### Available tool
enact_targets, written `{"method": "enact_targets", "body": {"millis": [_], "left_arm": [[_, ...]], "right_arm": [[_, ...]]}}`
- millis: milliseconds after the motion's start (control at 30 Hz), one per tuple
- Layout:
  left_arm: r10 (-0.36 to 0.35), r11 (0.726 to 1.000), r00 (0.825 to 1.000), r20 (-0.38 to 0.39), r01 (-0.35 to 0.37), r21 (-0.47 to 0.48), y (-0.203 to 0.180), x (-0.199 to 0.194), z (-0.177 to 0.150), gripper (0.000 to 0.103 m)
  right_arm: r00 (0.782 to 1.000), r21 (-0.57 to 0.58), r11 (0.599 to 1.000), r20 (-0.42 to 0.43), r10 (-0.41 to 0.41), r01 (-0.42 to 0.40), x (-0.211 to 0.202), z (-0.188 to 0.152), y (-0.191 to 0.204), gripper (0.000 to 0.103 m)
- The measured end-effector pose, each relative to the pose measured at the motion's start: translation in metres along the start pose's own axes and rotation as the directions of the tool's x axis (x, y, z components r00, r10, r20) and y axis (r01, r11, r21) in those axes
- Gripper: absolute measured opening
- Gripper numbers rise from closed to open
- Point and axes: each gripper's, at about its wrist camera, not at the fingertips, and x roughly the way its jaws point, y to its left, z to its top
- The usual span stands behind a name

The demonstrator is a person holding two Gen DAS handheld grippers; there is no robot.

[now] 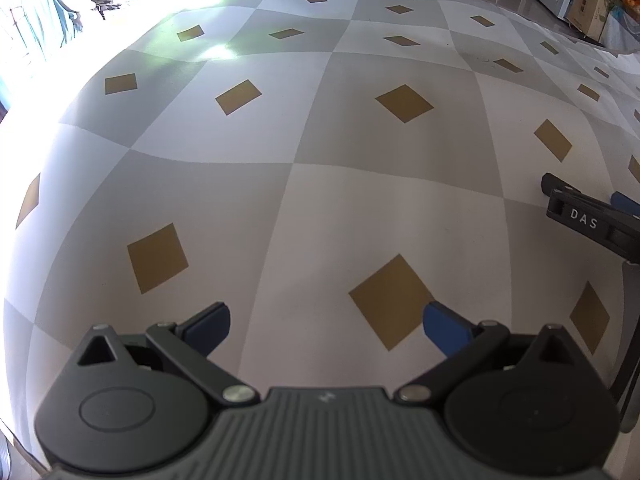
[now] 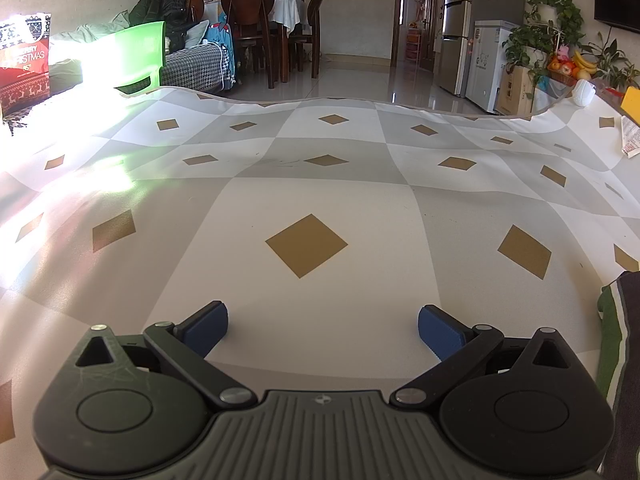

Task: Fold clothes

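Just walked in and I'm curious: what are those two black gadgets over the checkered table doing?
A person holds a pair of tongs in each hand to fold clothes, but no folding has begun. The left tongs and right tongs both hover open and hold nothing above the checkered tablecloth. The only clothing in sight is a dark garment with green and white stripes at the right edge of the right camera's view, untouched.
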Motion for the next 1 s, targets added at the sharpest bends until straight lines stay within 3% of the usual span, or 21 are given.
{"method": "enact_targets", "body": {"millis": [400, 1000], "left_arm": [[0.003, 1.0, 0.999, -0.034, -0.002, 0.029, -0.012, 0.015, 0.0, 0.103], [-0.023, 0.993, 0.997, 0.073, 0.014, 0.117, -0.026, -0.029, -0.002, 0.103]], "right_arm": [[1.0, 0.001, 1.0, -0.001, -0.001, 0.001, 0.0, 0.0, 0.0, 0.102], [1.0, 0.002, 1.0, 0.0, -0.002, 0.002, 0.0, 0.0, 0.001, 0.103]]}}
